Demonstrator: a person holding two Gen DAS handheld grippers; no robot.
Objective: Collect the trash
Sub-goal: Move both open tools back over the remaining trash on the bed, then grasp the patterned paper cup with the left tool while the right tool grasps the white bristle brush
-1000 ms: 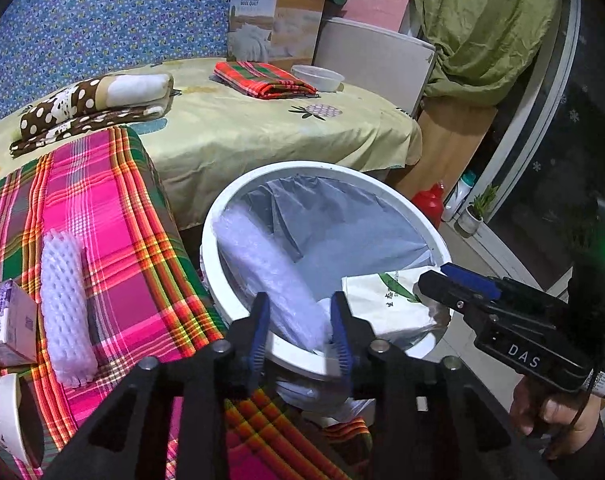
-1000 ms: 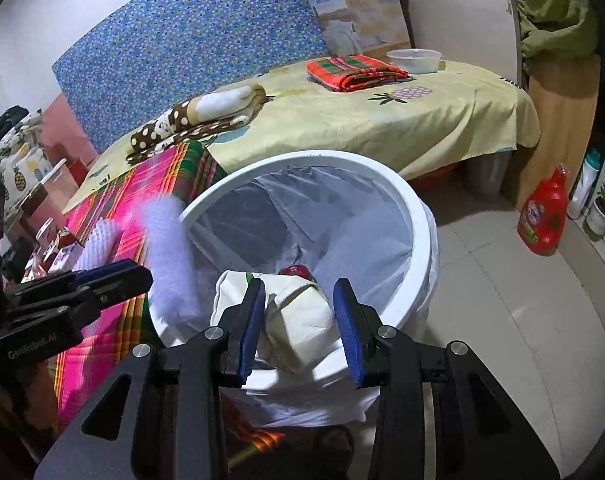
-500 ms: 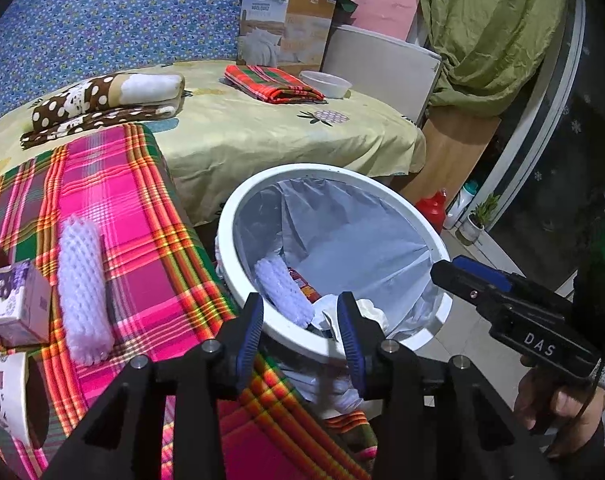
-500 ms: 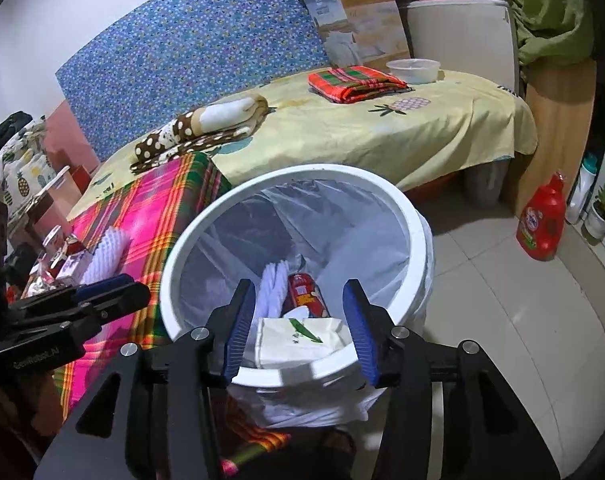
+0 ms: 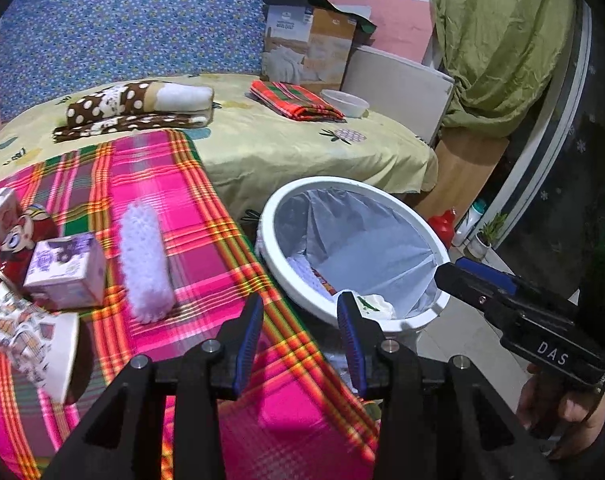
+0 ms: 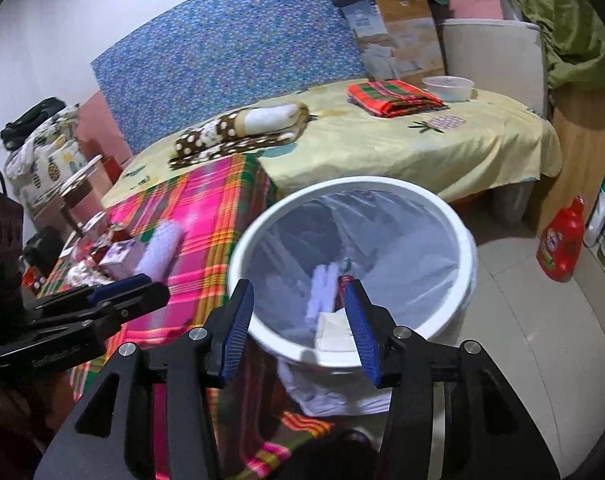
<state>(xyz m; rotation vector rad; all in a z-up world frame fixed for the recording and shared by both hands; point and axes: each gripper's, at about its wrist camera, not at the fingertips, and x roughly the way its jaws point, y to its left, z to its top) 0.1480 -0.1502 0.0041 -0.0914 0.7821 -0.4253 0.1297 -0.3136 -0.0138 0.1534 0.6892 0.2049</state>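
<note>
White foam sleeve (image 5: 145, 263) lies on the pink plaid table (image 5: 206, 216) at centre left of the left wrist view, up and left of the left tongs (image 5: 298, 330), which gape with nothing between them. In the right wrist view the right tongs (image 6: 300, 320) stand parted and empty at lower centre over the near rim of the white bin (image 6: 460, 268), where dropped trash (image 6: 330, 326) lies between their tips.

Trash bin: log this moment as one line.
trash bin: lined, holds foam roll and paper wad | left hand-held gripper: empty | right hand-held gripper: empty | foam roll on plaid cloth: uncollected
</note>
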